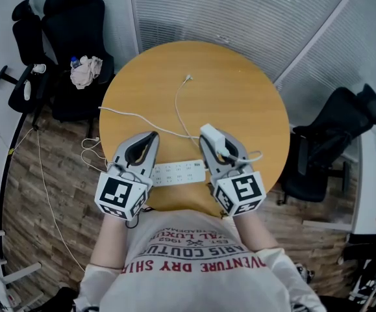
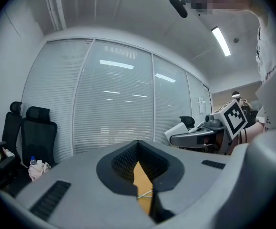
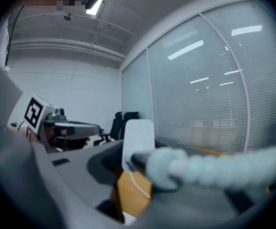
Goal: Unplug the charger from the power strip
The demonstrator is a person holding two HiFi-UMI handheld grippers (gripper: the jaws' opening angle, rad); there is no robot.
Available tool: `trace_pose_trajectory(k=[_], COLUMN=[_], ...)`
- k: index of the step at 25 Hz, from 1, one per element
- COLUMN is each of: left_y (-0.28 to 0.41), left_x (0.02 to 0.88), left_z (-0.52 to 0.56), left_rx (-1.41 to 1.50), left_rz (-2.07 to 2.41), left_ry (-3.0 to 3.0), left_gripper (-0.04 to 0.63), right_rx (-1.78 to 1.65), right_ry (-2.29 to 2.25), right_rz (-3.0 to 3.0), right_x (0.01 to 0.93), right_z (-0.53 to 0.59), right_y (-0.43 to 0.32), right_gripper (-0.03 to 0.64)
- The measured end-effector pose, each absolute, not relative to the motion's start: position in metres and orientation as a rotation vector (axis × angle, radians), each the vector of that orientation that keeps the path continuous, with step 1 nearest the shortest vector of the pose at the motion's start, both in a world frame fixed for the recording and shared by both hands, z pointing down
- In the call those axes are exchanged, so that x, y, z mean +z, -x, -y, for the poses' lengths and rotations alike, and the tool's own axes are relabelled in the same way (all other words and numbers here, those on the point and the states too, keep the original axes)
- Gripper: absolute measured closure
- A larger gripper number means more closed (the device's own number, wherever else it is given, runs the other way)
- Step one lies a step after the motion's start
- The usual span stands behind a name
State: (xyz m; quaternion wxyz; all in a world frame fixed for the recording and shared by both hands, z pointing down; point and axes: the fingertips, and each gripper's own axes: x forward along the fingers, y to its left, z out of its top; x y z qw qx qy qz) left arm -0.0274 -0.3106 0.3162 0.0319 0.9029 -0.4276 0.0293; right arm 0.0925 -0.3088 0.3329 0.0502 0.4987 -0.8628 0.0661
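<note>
A white power strip (image 1: 178, 173) lies at the near edge of the round wooden table (image 1: 239, 103). My right gripper (image 1: 208, 140) is shut on the white charger (image 1: 212, 136), which sits clear of the strip and beyond its right end. In the right gripper view the charger (image 3: 138, 144) stands between the jaws, its ribbed cable collar (image 3: 176, 168) blurred in front. The charger's thin white cable (image 1: 180, 106) runs across the table to a loose plug. My left gripper (image 1: 150, 142) hangs over the strip's left end, tips together with nothing in them; in the left gripper view the left gripper (image 2: 145, 187) is likewise shut.
The strip's own cord (image 1: 129, 114) leaves the table to the left and drops to the wood floor. Black office chairs (image 1: 71, 38) stand at the far left, one with a cloth and a bottle on it, and another chair (image 1: 334, 135) at the right. Blinds line the back wall.
</note>
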Motion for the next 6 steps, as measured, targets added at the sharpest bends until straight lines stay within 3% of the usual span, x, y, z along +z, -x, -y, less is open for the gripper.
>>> trace_pose_trajectory(k=[6], left_y=[0.0201], left_x=[0.316], left_z=[0.309], left_rx=[0.092], left_rz=[1.301], left_ry=[-2.792], left_gripper=[0.563], right_rx=[0.258], right_ry=[-1.517], right_rz=[2.611], right_x=[0.338], right_z=[0.308], right_y=[-0.096], right_gripper=[0.463])
